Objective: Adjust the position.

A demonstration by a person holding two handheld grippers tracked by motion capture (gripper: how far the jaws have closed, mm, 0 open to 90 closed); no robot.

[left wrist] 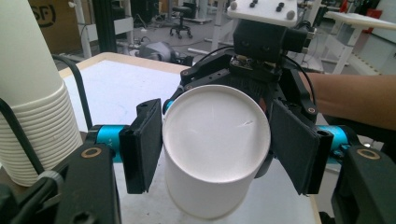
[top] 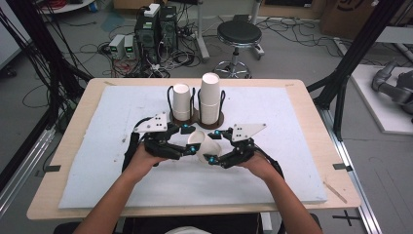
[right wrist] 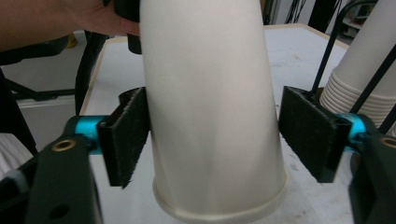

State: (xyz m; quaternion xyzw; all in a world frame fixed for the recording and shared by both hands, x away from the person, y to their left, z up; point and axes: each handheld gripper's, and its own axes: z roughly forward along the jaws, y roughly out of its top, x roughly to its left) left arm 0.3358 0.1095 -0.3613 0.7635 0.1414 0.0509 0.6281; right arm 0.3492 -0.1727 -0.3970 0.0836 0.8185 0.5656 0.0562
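A single white paper cup (top: 204,144) hangs on its side just above the white mat (top: 292,161), between both grippers. My left gripper (top: 189,140) is shut on its base end: the round bottom (left wrist: 215,126) faces that camera, with a black pad (left wrist: 141,145) against each side. My right gripper (top: 215,146) is shut on the cup's wider part; the cup's wall (right wrist: 210,107) runs away from the rolled rim, with both pads (right wrist: 125,136) against it. The two grippers face each other, almost touching.
Two stacks of white cups stand in black wire holders behind the grippers: a short stack (top: 181,101) and a taller one (top: 210,97). The wooden table edge (top: 336,190) frames the mat. A stool (top: 238,34) and electronics sit on the floor beyond.
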